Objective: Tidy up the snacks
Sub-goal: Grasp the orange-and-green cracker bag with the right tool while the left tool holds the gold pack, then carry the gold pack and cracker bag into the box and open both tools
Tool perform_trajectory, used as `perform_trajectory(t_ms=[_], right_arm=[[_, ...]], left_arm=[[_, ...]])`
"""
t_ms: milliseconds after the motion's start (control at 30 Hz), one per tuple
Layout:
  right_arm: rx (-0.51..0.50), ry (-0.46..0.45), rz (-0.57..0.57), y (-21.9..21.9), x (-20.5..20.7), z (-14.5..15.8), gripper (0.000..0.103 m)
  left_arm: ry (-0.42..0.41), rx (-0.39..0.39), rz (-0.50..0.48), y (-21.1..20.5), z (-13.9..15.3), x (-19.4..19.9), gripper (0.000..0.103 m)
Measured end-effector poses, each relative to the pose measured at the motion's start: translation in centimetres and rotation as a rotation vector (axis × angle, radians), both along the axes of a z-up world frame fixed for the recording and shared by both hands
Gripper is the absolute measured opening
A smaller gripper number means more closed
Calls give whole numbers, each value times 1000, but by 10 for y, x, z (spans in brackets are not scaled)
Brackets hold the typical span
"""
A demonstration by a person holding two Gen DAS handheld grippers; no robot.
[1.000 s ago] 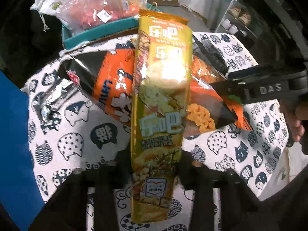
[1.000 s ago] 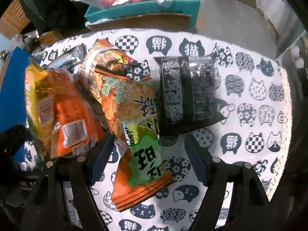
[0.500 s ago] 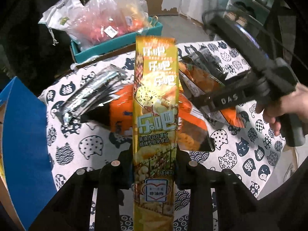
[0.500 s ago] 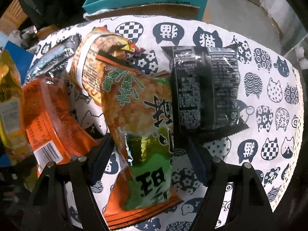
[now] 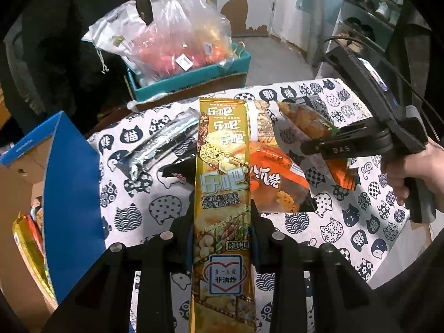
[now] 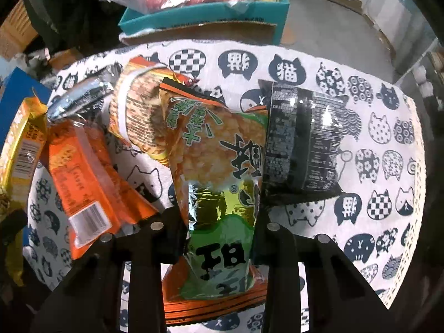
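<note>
My left gripper (image 5: 222, 233) is shut on a long yellow snack packet (image 5: 223, 183), which hangs lifted above the cat-print tablecloth (image 5: 133, 194). My right gripper (image 6: 220, 222) is shut on the lower part of an orange-and-green rice cracker bag (image 6: 213, 149), its pads pinching the bag in at the sides. In the left wrist view that right gripper (image 5: 327, 148), held by a hand (image 5: 416, 172), grips the same bag (image 5: 308, 122). An orange snack bag (image 6: 88, 177), a silver packet (image 6: 80, 94) and a black packet (image 6: 302, 138) lie on the table.
An open blue cardboard box (image 5: 69, 183) with snacks inside stands at the table's left edge. Beyond the far edge sits a teal box (image 5: 191, 75) holding clear plastic bags. Another orange-and-cream bag (image 6: 136, 111) lies under the cracker bag. Shelves (image 5: 366, 14) stand at the far right.
My left gripper has risen with the yellow packet, showing more of the table and the blue box. My right gripper's jaws have shut on the rice cracker bag.
</note>
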State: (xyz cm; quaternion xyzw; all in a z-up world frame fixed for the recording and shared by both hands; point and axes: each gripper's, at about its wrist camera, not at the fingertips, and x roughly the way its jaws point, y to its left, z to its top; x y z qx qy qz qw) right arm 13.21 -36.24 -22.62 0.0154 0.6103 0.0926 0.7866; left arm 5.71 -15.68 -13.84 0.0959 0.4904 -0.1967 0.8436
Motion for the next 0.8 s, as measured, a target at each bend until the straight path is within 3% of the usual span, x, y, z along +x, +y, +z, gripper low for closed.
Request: perform_trajectory(t_ms=[300, 800], right_arm=[[14, -73, -26, 1, -13, 47, 32], [72, -178, 52, 59, -34, 113, 32]], left_arm=[[-52, -20, 20, 18, 23, -11, 31], [-151, -56, 103, 70, 74, -28, 31]])
